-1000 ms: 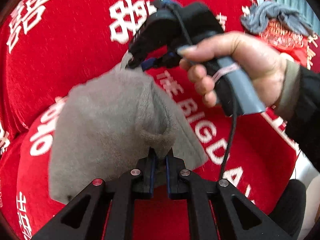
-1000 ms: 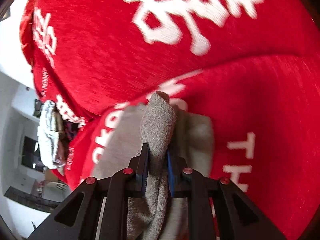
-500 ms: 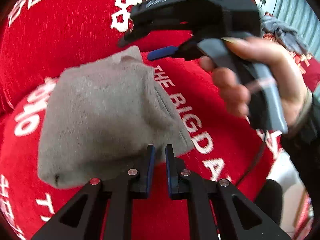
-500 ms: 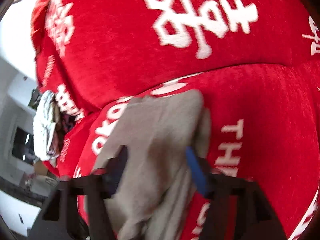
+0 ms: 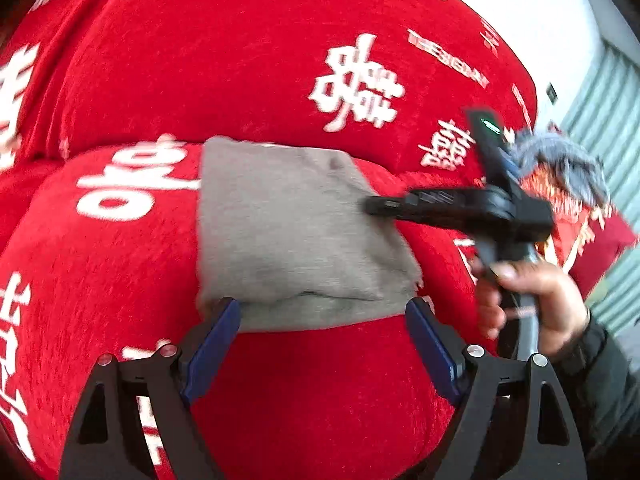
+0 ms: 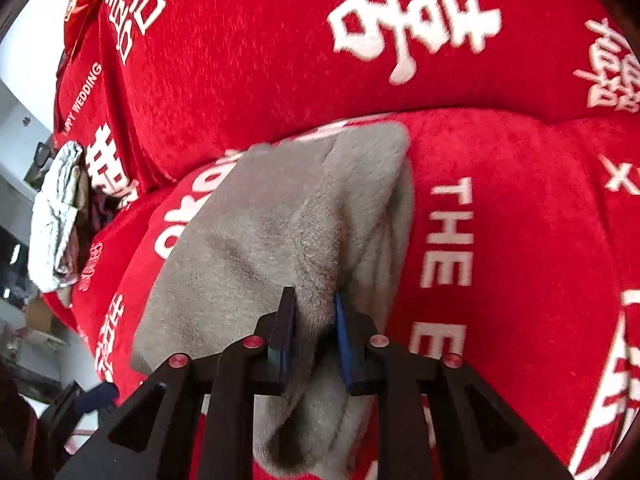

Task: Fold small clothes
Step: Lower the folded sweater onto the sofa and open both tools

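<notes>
Two hand-held grippers, each with two black fingers carrying blue pads. The left hand-held gripper [image 5: 322, 328] stands with its jaws spread wide, having just opened; nothing is clamped, and the near edge of the grey garment [image 5: 296, 232] lies between the two pad tips without being pressed. The right hand-held gripper [image 6: 314, 332] has just closed and is clamped on a bunched ridge of the same garment, which bulges up between the narrow pads.

One grey garment, of soft, fuzzy knit, folded into a rough rectangle with a doubled layer along its near edge; it lies flat on the seat of the red sofa [image 5: 200, 80], close to the seam where seat meets backrest. The sofa cover is a coarse red chenille-like fabric printed with white characters and capital letters.

In the left wrist view, one hand [image 5: 528, 300] with a dark sleeve grips the right tool's grey handle. Farther off, one grey-blue fringed cloth [image 5: 560, 164] lies crumpled at the sofa's end; in the right wrist view, one pale crumpled cloth [image 6: 56, 216] sits at the other end.
</notes>
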{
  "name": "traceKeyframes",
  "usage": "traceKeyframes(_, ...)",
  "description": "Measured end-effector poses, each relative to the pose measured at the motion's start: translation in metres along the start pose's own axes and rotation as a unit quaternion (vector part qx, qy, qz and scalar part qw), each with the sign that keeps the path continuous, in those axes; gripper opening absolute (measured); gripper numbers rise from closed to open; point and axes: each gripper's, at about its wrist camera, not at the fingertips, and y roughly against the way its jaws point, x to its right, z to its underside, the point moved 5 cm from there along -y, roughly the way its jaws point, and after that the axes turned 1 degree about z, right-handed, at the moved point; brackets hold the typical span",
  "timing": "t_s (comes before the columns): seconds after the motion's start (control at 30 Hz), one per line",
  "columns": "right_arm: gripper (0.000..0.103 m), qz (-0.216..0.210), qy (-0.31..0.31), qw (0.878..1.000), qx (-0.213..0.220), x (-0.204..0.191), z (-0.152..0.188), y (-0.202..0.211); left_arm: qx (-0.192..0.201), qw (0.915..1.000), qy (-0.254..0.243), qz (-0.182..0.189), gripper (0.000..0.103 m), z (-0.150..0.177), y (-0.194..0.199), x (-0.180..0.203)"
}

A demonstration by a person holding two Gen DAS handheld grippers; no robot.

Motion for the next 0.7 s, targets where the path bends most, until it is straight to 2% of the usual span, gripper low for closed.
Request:
traceKeyframes(0.07,0.021,0.015,0.004,1.000,0.011,0.001,0.003,0.012,-0.001,0.9996,0.028,-0.008,0.085,-0.006,0.002,-0.022)
traceKeyframes(0.13,0.023,0.011,0.016,0.999,0.029,-0.011,0.007,0.025,0.005,0.9982,0.056,-0.023,0.085,-0.015,0.004,-0.042)
traceKeyframes(0.17,0.028,0.005,0.024,0.999,0.033,-0.018,0.010,0.030,0.006,0.9974,0.063,-0.033,0.085,-0.021,0.003,-0.050)
traceKeyframes(0.2,0.046,0.003,0.032,0.999,0.029,-0.025,0.014,0.030,0.008,0.9968,0.067,-0.043,0.085,-0.025,0.000,-0.055)
traceKeyframes(0.23,0.060,0.008,0.038,0.999,0.024,-0.030,0.018,0.027,0.010,0.9965,0.066,-0.052,0.085,-0.029,-0.003,-0.057)
traceKeyframes(0.3,0.060,0.030,0.045,0.998,0.017,-0.035,0.029,0.022,0.006,0.9968,0.057,-0.056,0.085,-0.032,-0.008,-0.061)
traceKeyframes(0.33,0.058,0.040,0.045,0.998,0.014,-0.034,0.035,0.018,0.004,0.9974,0.051,-0.051,0.085,-0.031,-0.010,-0.060)
traceKeyframes(0.37,0.050,0.037,0.043,0.998,0.008,-0.033,0.044,0.013,0.000,0.9981,0.042,-0.046,0.085,-0.028,-0.014,-0.058)
traceKeyframes(0.4,0.012,0.029,0.043,0.999,0.003,-0.032,0.051,0.009,-0.006,0.9983,0.030,-0.050,0.085,-0.025,-0.020,-0.057)
traceKeyframes(0.43,0.006,0.027,0.041,0.999,-0.006,-0.032,0.054,0.004,-0.011,0.9973,0.019,-0.070,0.085,-0.023,-0.026,-0.059)
traceKeyframes(0.47,0.006,0.025,0.038,0.999,-0.013,-0.030,0.059,0.000,-0.024,0.9930,0.010,-0.116,0.085,-0.017,-0.036,-0.066)
traceKeyframes(0.5,0.006,0.026,0.039,0.999,-0.003,-0.027,0.061,0.002,-0.039,0.9897,0.012,-0.137,0.085,-0.014,-0.044,-0.074)
traceKeyframes(0.6,0.005,0.032,0.025,0.999,0.011,-0.013,0.069,0.010,-0.080,0.9887,0.053,-0.115,0.085,0.007,-0.057,-0.094)
traceKeyframes(0.7,0.006,0.021,0.020,1.000,0.010,-0.009,0.077,0.010,-0.064,0.9913,0.042,-0.107,0.085,0.007,-0.046,-0.090)
